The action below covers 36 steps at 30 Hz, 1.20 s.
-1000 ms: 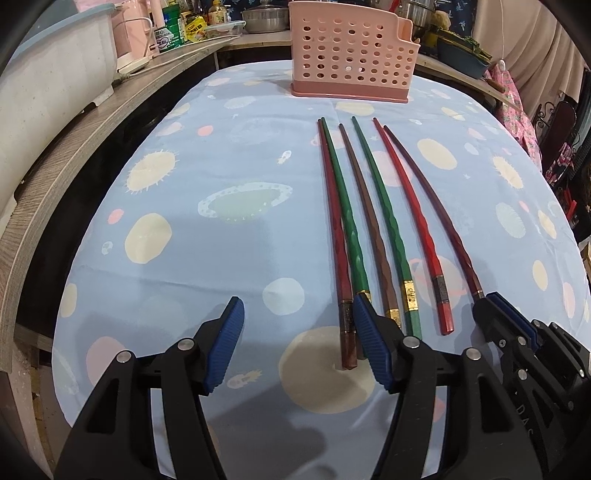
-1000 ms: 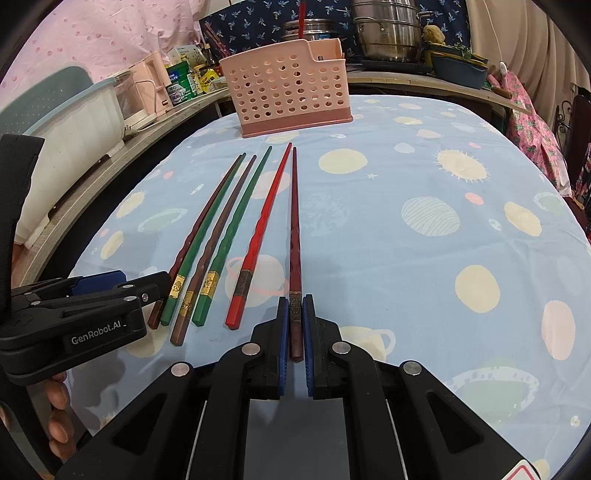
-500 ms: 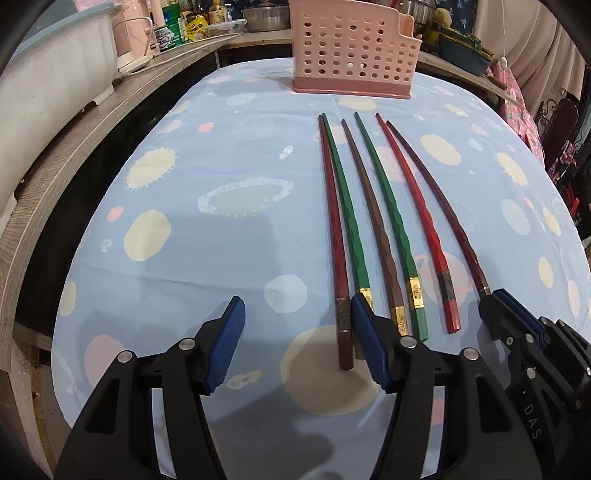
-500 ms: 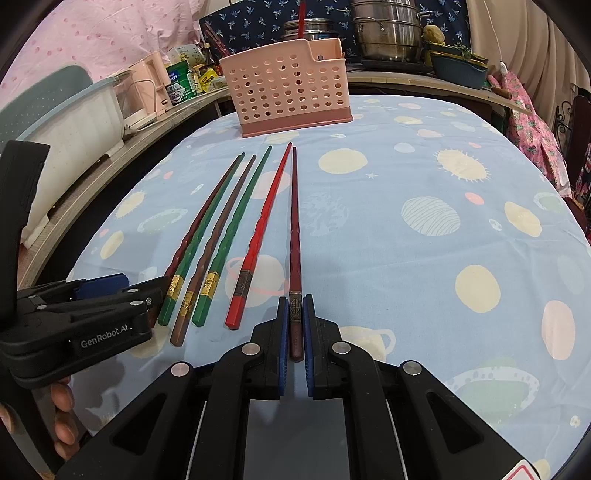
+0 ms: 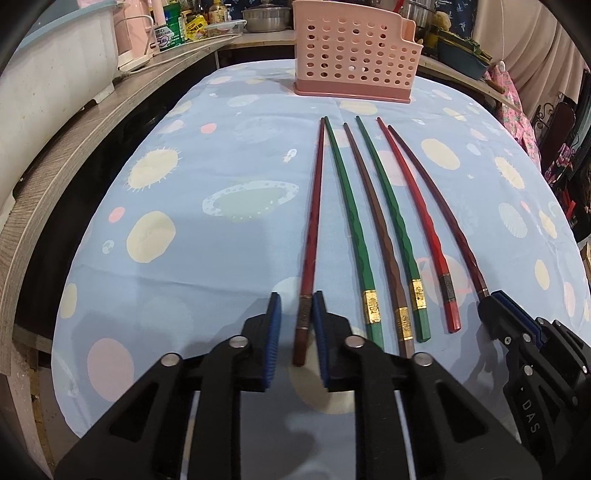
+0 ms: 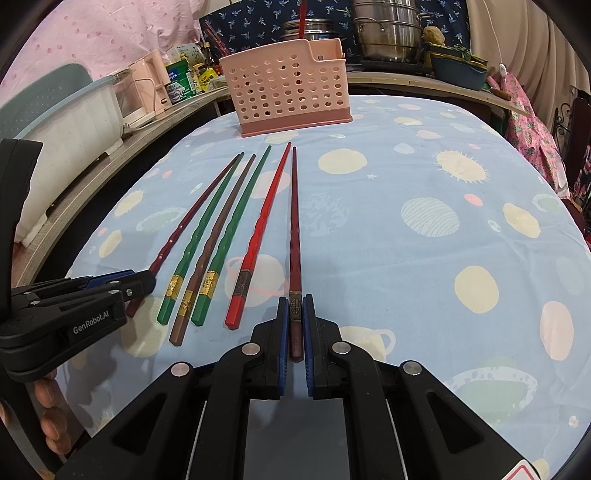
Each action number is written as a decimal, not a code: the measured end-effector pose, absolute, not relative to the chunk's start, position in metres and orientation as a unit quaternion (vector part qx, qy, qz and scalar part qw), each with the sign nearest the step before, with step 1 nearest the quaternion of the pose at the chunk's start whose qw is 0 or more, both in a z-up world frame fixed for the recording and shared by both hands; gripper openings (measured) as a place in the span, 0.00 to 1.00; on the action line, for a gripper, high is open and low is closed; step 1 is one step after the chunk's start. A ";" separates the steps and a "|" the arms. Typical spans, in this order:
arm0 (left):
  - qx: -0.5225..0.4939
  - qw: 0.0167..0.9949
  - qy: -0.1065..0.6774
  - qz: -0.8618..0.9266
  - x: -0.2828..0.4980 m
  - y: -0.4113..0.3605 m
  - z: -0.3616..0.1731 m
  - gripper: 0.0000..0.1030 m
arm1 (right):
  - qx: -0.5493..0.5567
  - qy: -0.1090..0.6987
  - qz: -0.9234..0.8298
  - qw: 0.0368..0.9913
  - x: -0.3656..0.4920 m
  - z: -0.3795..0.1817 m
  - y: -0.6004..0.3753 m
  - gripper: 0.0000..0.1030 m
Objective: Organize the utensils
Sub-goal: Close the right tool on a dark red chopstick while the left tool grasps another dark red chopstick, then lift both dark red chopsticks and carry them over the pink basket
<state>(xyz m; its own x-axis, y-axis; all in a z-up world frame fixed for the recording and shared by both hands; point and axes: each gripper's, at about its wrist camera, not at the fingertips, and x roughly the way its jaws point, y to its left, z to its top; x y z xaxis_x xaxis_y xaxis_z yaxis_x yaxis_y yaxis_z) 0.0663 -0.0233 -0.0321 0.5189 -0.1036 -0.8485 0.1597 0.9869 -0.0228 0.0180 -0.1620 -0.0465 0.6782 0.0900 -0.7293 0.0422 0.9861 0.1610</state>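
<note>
Several chopsticks lie side by side on the blue planet-print cloth (image 5: 177, 266), tips toward a pink perforated holder (image 5: 354, 51) (image 6: 288, 92). My left gripper (image 5: 296, 299) has the butt of the leftmost dark red chopstick (image 5: 314, 221) between its closing jaws. The right pad touches it, and a thin gap shows at the left pad. My right gripper (image 6: 295, 299) is shut on the butt of the rightmost maroon chopstick (image 6: 294, 221), which still rests on the cloth. Between these lie two green chopsticks (image 5: 351, 221), a brown one (image 5: 373, 221) and a bright red one (image 5: 421, 218).
A wooden counter (image 5: 74, 147) runs along the left with a white tub (image 5: 48, 74), bottles and a pink appliance. Steel pots (image 6: 388, 33) stand behind the holder. A person's fingers (image 6: 48, 424) show under the left gripper (image 6: 144, 282). Patterned fabric hangs at the right.
The left jaws have narrowed from wide open to close around the leftmost dark red chopstick. The right gripper has kept its grip and place.
</note>
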 end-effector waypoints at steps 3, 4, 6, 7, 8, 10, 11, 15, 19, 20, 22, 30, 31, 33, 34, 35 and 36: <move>0.023 0.870 0.486 -0.077 0.067 -0.020 -0.032 0.09 | 0.082 0.401 0.013 0.913 0.018 -0.046 -0.162 0.07; 0.022 0.870 0.486 -0.079 0.067 -0.020 -0.032 0.09 | 0.082 0.400 0.013 0.913 0.018 -0.046 -0.162 0.07; 0.022 0.870 0.486 -0.079 0.067 -0.020 -0.032 0.08 | 0.083 0.401 0.013 0.912 0.018 -0.046 -0.162 0.06; 0.021 0.870 0.486 -0.080 0.067 -0.020 -0.032 0.08 | 0.084 0.401 0.013 0.912 0.018 -0.046 -0.162 0.06; 0.020 0.870 0.486 -0.080 0.067 -0.019 -0.032 0.08 | 0.085 0.401 0.013 0.912 0.017 -0.046 -0.163 0.06; 0.018 0.869 0.488 -0.081 0.067 -0.018 -0.032 0.07 | 0.086 0.401 0.012 0.912 0.016 -0.046 -0.163 0.06; 0.017 0.868 0.489 -0.082 0.068 -0.018 -0.032 0.07 | 0.086 0.400 0.011 0.912 0.016 -0.046 -0.163 0.06; 0.014 0.867 0.492 -0.083 0.067 -0.017 -0.031 0.07 | 0.090 0.396 0.009 0.914 0.014 -0.043 -0.166 0.06; 0.012 0.868 0.489 -0.085 0.066 -0.016 -0.026 0.07 | 0.092 0.389 0.006 0.917 0.013 -0.036 -0.171 0.06; 0.011 0.868 0.489 -0.085 0.066 -0.016 -0.025 0.07 | 0.093 0.387 0.005 0.917 0.013 -0.035 -0.172 0.06; 0.010 0.869 0.487 -0.086 0.065 -0.016 -0.021 0.07 | 0.096 0.382 0.004 0.919 0.012 -0.031 -0.174 0.06; -0.003 0.878 0.470 -0.089 0.065 -0.011 0.003 0.07 | 0.111 0.351 0.003 0.930 0.008 -0.002 -0.186 0.06; -0.005 0.879 0.468 -0.090 0.066 -0.010 0.007 0.07 | 0.112 0.346 0.002 0.931 0.008 0.003 -0.187 0.06; -0.008 0.882 0.462 -0.091 0.067 -0.009 0.014 0.07 | 0.112 0.335 0.000 0.935 0.009 0.013 -0.191 0.06; -0.010 0.884 0.459 -0.092 0.068 -0.009 0.019 0.07 | 0.113 0.330 0.000 0.937 0.009 0.018 -0.193 0.06; -0.011 0.885 0.457 -0.093 0.069 -0.008 0.022 0.07 | 0.115 0.325 0.000 0.939 0.010 0.023 -0.195 0.06; -0.013 0.886 0.454 -0.093 0.071 -0.007 0.027 0.07 | 0.117 0.318 -0.001 0.941 0.012 0.030 -0.198 0.06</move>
